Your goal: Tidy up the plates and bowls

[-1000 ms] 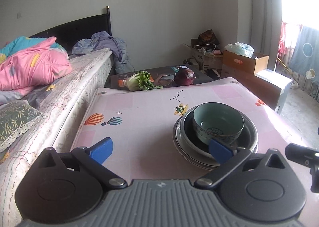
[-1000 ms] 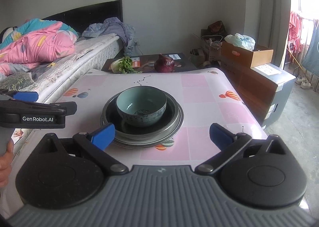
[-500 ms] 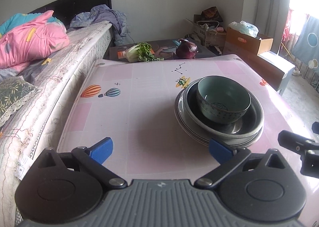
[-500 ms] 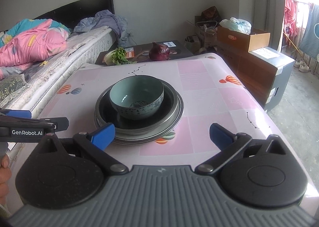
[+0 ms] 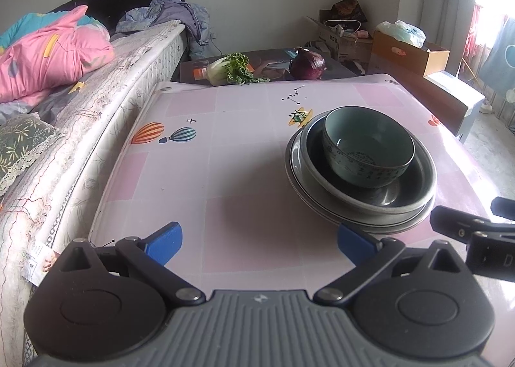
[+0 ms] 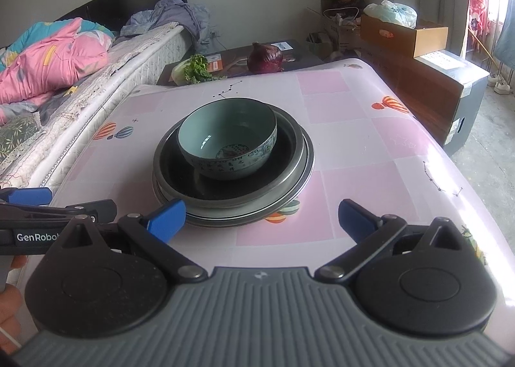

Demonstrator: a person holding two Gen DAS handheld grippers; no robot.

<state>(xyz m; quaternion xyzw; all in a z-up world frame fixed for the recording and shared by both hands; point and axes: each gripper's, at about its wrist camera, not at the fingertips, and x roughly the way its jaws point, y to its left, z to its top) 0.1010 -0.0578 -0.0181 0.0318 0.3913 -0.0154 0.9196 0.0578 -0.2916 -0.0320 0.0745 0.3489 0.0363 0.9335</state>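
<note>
A teal patterned bowl [image 6: 228, 138] [image 5: 368, 145] sits inside a dark grey deep plate [image 6: 286, 174] [image 5: 408, 196], which rests on a flat grey plate [image 6: 231, 222] [image 5: 322, 209] on the pink table. My right gripper [image 6: 261, 217] hovers just in front of this stack, open and empty, its left fingertip near the plates' front rim. My left gripper [image 5: 259, 238] is open and empty over the bare cloth left of the stack, its right fingertip close to the flat plate's edge. Each gripper shows at the side of the other's view.
The pink table [image 5: 199, 154] carries a balloon-print cloth. A bed [image 5: 80, 103] with a pink quilt runs along its left side. Behind the table a low dark stand holds a green cabbage [image 5: 230, 69] and a purple cabbage [image 5: 307, 64]. Cardboard boxes [image 6: 418, 45] stand at the right.
Both grippers have risen and tilted down, so the plate stack sits lower and larger in each view. The stack itself has not moved, and both grippers stay open.
</note>
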